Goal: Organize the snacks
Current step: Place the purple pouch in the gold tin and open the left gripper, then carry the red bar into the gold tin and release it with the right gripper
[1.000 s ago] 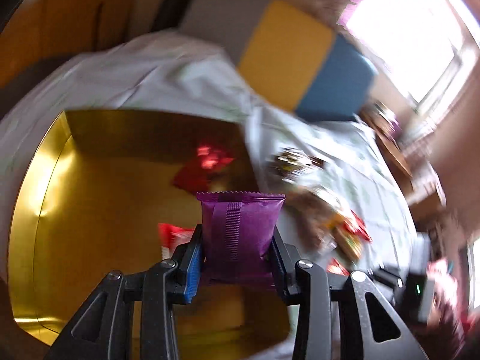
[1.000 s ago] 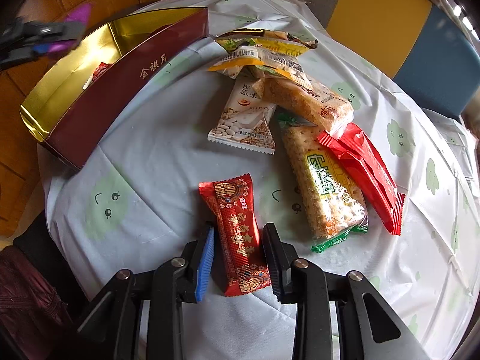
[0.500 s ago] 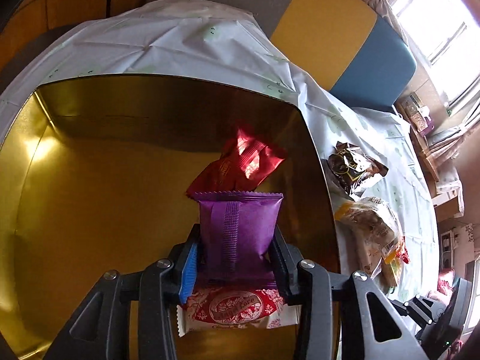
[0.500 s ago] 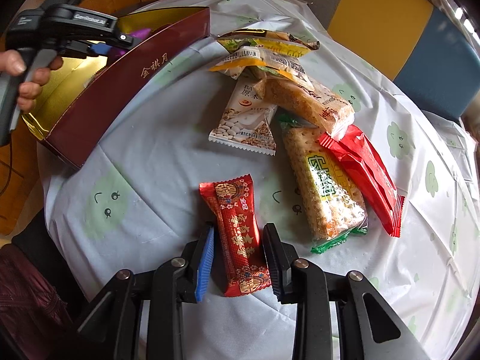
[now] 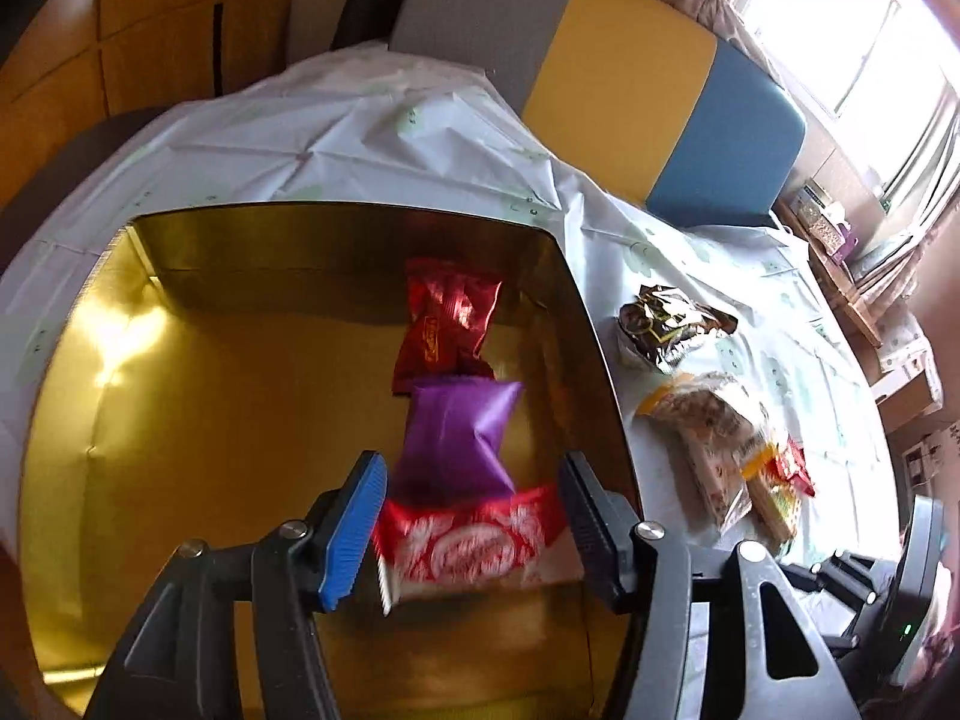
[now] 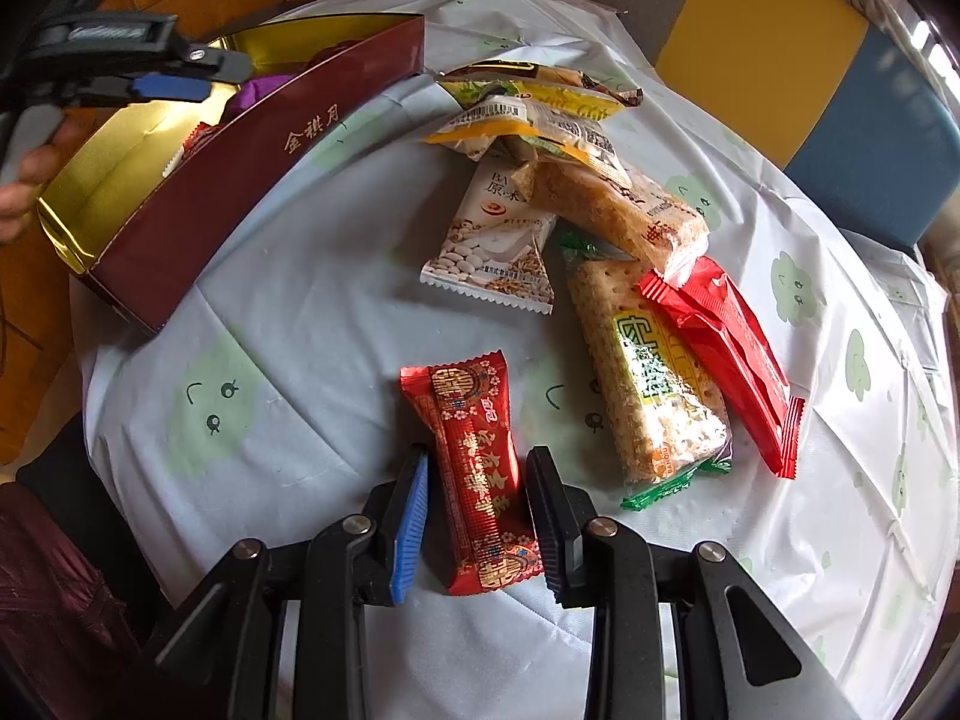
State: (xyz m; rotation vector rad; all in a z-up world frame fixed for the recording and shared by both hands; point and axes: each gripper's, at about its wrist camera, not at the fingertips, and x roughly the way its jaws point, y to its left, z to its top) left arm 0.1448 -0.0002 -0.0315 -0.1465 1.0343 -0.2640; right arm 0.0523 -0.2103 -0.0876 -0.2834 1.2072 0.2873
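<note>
The left gripper (image 5: pixel 471 516) hangs over the gold-lined box (image 5: pixel 120 420), and its jaws have just been opening: they now stand wide apart, with the purple packet (image 5: pixel 456 438) between them but clear of both pads (it is blurred, and whether it has reached the bottom of the box cannot be told). The packet lies near the box's right wall. Just below it in the left wrist view is a red and white packet (image 5: pixel 468 546), and beyond it a dark red packet (image 5: pixel 450 324) toward the box's far right corner.

The right gripper (image 6: pixel 477 516) points down at the table, its jaws drawn in close on either side of a red packet with gold lettering (image 6: pixel 474 468); the right pad touches the wrapper, but a sliver of gap shows at the blue left pad, so a firm grip cannot be told. That packet lies on the pale tablecloth (image 6: pixel 288 324) near its front edge.

To its right sit a cracker pack (image 6: pixel 648 372) and a plain red wrapper (image 6: pixel 726 348), touching. Farther back lie a white bean packet (image 6: pixel 498 246) and a heap of yellow-topped packs (image 6: pixel 540 114). The box's maroon outer wall (image 6: pixel 240 192) runs along the table's left edge.
</note>
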